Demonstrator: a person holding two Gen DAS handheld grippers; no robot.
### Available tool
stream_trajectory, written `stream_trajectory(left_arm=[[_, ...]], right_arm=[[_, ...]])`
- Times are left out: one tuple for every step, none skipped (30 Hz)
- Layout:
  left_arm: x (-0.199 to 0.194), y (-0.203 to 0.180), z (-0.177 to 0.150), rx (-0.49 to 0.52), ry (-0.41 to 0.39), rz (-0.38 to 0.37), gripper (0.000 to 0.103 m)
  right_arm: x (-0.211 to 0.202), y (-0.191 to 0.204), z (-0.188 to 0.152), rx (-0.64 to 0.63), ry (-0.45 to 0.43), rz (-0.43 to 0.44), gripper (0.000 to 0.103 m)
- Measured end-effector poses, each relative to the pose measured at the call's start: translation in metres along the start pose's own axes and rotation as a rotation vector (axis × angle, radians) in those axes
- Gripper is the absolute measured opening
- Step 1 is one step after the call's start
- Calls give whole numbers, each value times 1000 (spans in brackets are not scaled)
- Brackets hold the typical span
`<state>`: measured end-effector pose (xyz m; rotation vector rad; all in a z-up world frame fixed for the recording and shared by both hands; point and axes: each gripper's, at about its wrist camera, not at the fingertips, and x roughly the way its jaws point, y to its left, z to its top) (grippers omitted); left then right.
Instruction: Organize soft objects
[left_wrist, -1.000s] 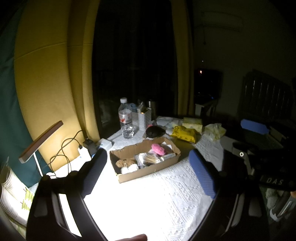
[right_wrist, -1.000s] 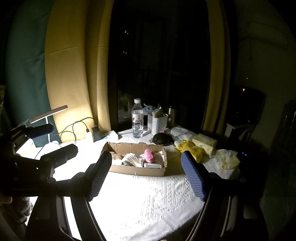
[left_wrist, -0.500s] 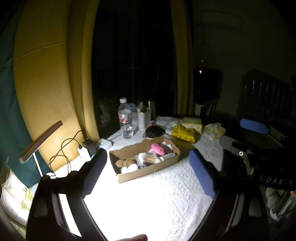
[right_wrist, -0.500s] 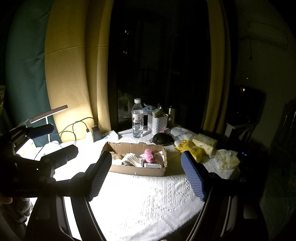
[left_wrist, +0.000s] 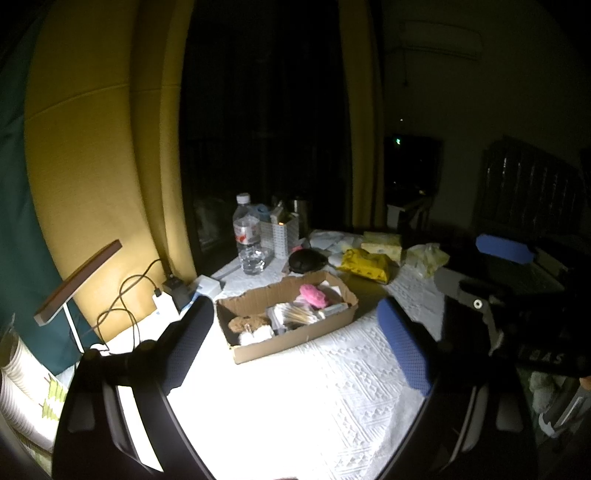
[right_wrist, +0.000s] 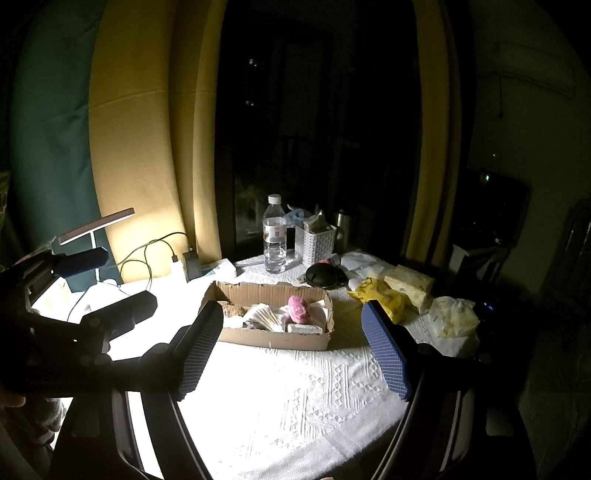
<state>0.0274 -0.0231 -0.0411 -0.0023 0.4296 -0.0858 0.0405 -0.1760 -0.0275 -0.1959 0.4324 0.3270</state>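
A shallow cardboard box (left_wrist: 295, 336) (right_wrist: 273, 338) sits on the white tablecloth. In it lie a pink plush toy (left_wrist: 314, 295) (right_wrist: 300, 310), a brown furry toy (left_wrist: 245, 323) (right_wrist: 231, 309), a pack of cotton swabs (left_wrist: 295, 314) and small white things. My left gripper (left_wrist: 295, 343) hovers in front of the box, open, with nothing between its blue pads. My right gripper (right_wrist: 291, 349) hangs likewise before the box, open and empty. Each view shows the other gripper at its edge, jaws apart.
Behind the box stand a water bottle (right_wrist: 275, 240), a white basket (right_wrist: 314, 243) and a black round case (right_wrist: 322, 275). Yellow packets (right_wrist: 380, 295) and tissue packs (right_wrist: 408, 286) lie at the right. A desk lamp (right_wrist: 96, 230), charger and cables (right_wrist: 155, 258) sit at the left.
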Motion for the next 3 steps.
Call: stream_trajectory(left_arm=[[-1,0,-1,3,-8,-2,91],[-1,0,-1,3,-11,-3,91],[-1,1,-1,0,-11,-6,91]], right_arm=[[1,0,0,0,2,0,80],[2,0,0,1,4,1,80],[3,0,-1,1,5,2,80]])
